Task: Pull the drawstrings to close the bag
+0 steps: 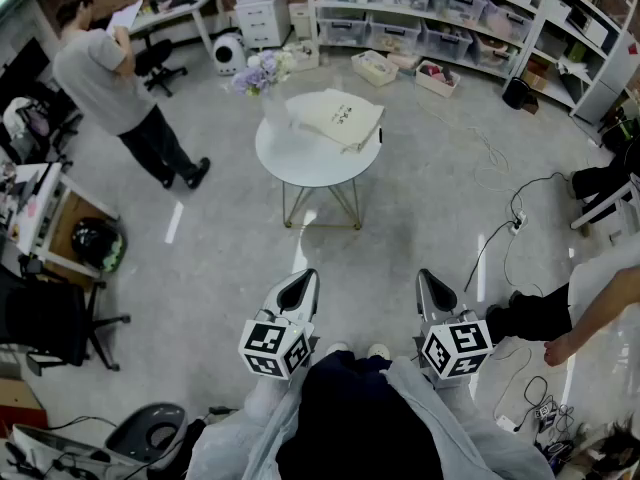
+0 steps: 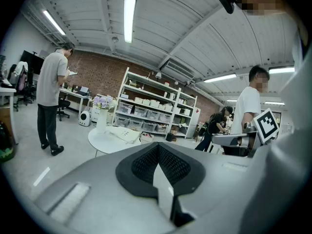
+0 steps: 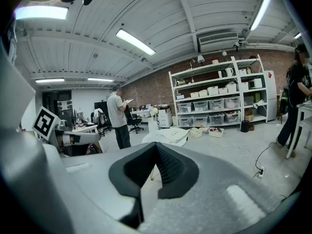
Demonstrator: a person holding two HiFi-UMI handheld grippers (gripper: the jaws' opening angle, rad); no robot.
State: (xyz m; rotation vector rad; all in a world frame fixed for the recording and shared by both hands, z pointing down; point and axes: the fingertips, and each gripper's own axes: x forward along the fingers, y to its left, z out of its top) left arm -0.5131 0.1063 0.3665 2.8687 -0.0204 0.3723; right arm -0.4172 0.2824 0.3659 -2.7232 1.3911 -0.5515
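Observation:
A cream drawstring bag (image 1: 335, 116) lies flat on a small round white table (image 1: 300, 158) some way ahead of me. A vase of pale flowers (image 1: 262, 73) stands by the bag's left side. In the left gripper view the bag (image 2: 124, 134) is small and far off, and the right gripper view shows the bag (image 3: 173, 134) equally distant. My left gripper (image 1: 300, 286) and right gripper (image 1: 432, 286) are held side by side close to my body, well short of the table. Both are shut with nothing between their jaws.
A person (image 1: 110, 78) stands reading at the far left. Shelves of bins (image 1: 430, 8) line the back wall. Cables and a power strip (image 1: 510, 218) lie on the floor to the right, near another person's arm (image 1: 600, 308). A black office chair (image 1: 50, 318) stands at the left.

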